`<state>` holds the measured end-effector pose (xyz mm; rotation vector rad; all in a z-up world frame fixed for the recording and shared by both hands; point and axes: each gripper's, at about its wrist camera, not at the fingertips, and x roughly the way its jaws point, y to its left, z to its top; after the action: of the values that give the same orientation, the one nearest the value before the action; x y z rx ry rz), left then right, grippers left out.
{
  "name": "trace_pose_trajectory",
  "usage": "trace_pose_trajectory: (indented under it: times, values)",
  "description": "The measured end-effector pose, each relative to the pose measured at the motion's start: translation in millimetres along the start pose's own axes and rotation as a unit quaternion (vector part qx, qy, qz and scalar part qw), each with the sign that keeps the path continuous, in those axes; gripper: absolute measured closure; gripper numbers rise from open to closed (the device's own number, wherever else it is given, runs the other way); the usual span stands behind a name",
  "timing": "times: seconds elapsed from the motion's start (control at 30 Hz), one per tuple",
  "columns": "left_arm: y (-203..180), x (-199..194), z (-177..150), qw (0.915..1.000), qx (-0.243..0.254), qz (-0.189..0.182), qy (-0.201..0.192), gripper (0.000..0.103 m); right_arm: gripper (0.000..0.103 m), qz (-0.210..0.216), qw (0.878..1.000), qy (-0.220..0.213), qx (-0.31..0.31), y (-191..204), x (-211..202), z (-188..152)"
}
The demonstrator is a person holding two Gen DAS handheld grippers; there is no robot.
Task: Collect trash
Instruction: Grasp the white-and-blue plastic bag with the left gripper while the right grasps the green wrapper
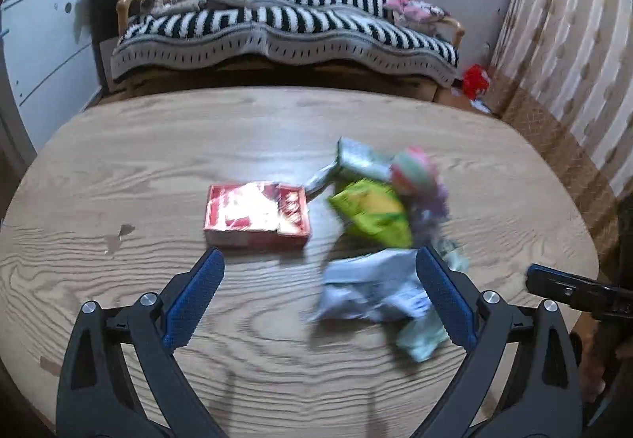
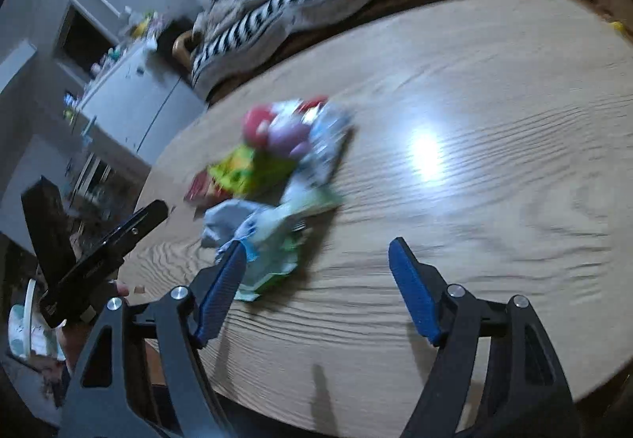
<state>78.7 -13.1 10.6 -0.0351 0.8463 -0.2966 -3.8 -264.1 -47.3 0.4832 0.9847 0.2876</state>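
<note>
A heap of trash lies on the round wooden table [image 1: 158, 145]: a red box [image 1: 256, 214], a yellow-green wrapper [image 1: 372, 210], a silver packet [image 1: 356, 157], a pink-and-white wrapper [image 1: 413, 169] and a crumpled pale bag [image 1: 368, 287]. My left gripper [image 1: 319, 275] hangs open above the near side of the heap, nothing between its blue pads. In the right wrist view the same heap [image 2: 277, 169] is blurred. My right gripper [image 2: 317, 266] stands open just right of it, its left pad in front of the pale bag [image 2: 269, 232], its jaws empty.
A sofa [image 1: 285, 26] under a black-and-white striped blanket stands behind the table. A white dresser [image 1: 43, 42] is at the left, a curtain [image 1: 561, 54] at the right. A red object [image 1: 474, 80] lies on the floor. The other gripper's body [image 2: 95, 248] shows at the left.
</note>
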Motion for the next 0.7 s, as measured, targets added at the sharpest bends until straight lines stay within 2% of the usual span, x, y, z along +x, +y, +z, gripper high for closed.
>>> trace_pose_trajectory:
  times: [0.17, 0.23, 0.33, 0.4, 0.5, 0.7]
  values:
    - [8.6, 18.9, -6.5, 0.9990, 0.036, -0.020, 0.020, 0.008, 0.040, 0.043, 0.996, 0.030, 0.068, -3.1, 44.4, 15.1]
    - [1.8, 27.0, -12.3, 0.9980, 0.054, -0.016, 0.029, 0.008, 0.048, 0.047, 0.995, 0.031, 0.082, -4.7, 55.3, 19.9]
    - [-2.4, 32.3, -18.5, 0.9968, 0.072, -0.017, 0.033, 0.008, 0.068, 0.053, 0.993, 0.036, 0.101, -7.9, 66.5, 23.7]
    - [-4.8, 36.2, -20.4, 0.9959, 0.081, -0.019, 0.034, 0.008, 0.088, 0.062, 0.992, 0.042, 0.105, -6.1, 72.3, 26.4]
    - [-7.9, 41.1, -25.2, 0.9949, 0.092, -0.012, 0.039, 0.008, 0.095, 0.055, 0.995, 0.034, 0.082, -0.4, 66.4, 30.0]
    - [-14.4, 55.1, -24.9, 0.9944, 0.092, -0.012, 0.050, 0.008, 0.095, 0.056, 0.997, 0.002, 0.054, 6.8, 51.1, 35.6]
